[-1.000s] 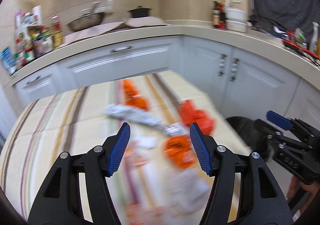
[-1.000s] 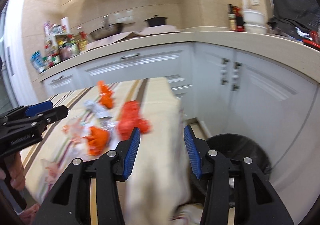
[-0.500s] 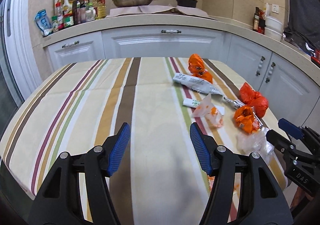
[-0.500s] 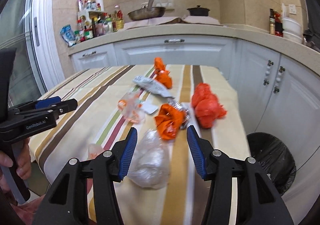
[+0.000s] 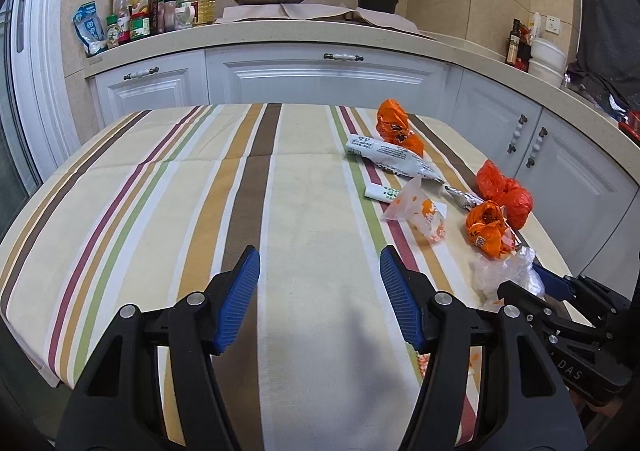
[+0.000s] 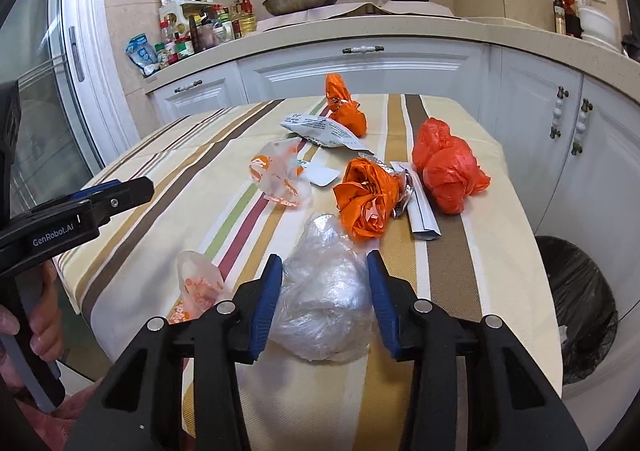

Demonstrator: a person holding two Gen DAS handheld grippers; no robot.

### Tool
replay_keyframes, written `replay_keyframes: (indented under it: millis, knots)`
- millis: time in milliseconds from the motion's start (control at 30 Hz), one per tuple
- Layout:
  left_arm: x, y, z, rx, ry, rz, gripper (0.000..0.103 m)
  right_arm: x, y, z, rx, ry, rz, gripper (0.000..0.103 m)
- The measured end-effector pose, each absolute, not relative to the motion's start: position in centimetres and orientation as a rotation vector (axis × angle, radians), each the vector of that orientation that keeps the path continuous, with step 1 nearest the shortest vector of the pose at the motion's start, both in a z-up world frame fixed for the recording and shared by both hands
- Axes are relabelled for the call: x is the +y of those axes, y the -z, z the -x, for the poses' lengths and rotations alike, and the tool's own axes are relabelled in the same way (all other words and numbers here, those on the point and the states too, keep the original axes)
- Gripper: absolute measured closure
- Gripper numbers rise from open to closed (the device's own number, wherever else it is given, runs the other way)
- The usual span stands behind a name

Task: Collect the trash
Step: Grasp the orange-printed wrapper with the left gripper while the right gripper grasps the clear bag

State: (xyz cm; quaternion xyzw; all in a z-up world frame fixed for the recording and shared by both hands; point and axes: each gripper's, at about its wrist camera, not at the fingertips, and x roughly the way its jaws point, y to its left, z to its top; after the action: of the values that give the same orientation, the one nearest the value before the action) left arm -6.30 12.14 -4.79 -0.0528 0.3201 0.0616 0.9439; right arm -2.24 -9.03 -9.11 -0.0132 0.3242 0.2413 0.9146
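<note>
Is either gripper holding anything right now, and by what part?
Nothing is held. The right gripper is open, its fingers either side of the clear plastic bag, not closed on it. The left gripper is open over bare tablecloth.

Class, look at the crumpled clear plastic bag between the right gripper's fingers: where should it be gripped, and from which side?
Grip the clear plastic bag across its bulging middle, coming from the near table edge. It lies as a soft rounded mound, and the open right gripper already straddles both flanks, so closing there should gather the most film.

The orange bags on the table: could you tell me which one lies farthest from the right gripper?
The orange bag at the far table edge, behind the white printed wrapper.
</note>
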Motion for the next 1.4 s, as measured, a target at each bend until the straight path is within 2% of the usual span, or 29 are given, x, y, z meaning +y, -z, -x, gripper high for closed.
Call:
replay_keyframes:
  millis: [400,467,767,1133,1200,1300,1400]
  knots:
    - [9.0,4.5,6.1,0.650,-0.046,0.072,0.041,-11.0,7.1,3.3,0.591,-0.444,0.026,0.061]
    - [8.3,4.4,6.1,0.648,-0.027,0.072,0.032,-11.8,6.7,3.5,0.574,-0.424,0.024,0.061]
    - [4.9,4.2,6.6,0.640,0.048,0.033,0.029,-15.1,6.5,3.7,0.548,-0.356,-0.033,0.061]
    - [2.9,7.4,6.4,0.714,0.059,-0.023,0.029,-16.5,6.9,4.0,0.540,-0.344,-0.074,0.061]
    - [3.3,7.8,6.3,0.723,0.049,-0.015,0.031,-16.4,6.9,3.9,0.544,-0.346,-0.074,0.061]
    - [3.7,8.5,6.0,0.743,0.039,-0.010,0.048,-16.1,7.0,3.8,0.549,-0.348,-0.069,0.061]
    - [4.0,8.6,6.0,0.733,0.043,0.001,0.053,-15.9,7.0,3.7,0.550,-0.349,-0.064,0.061]
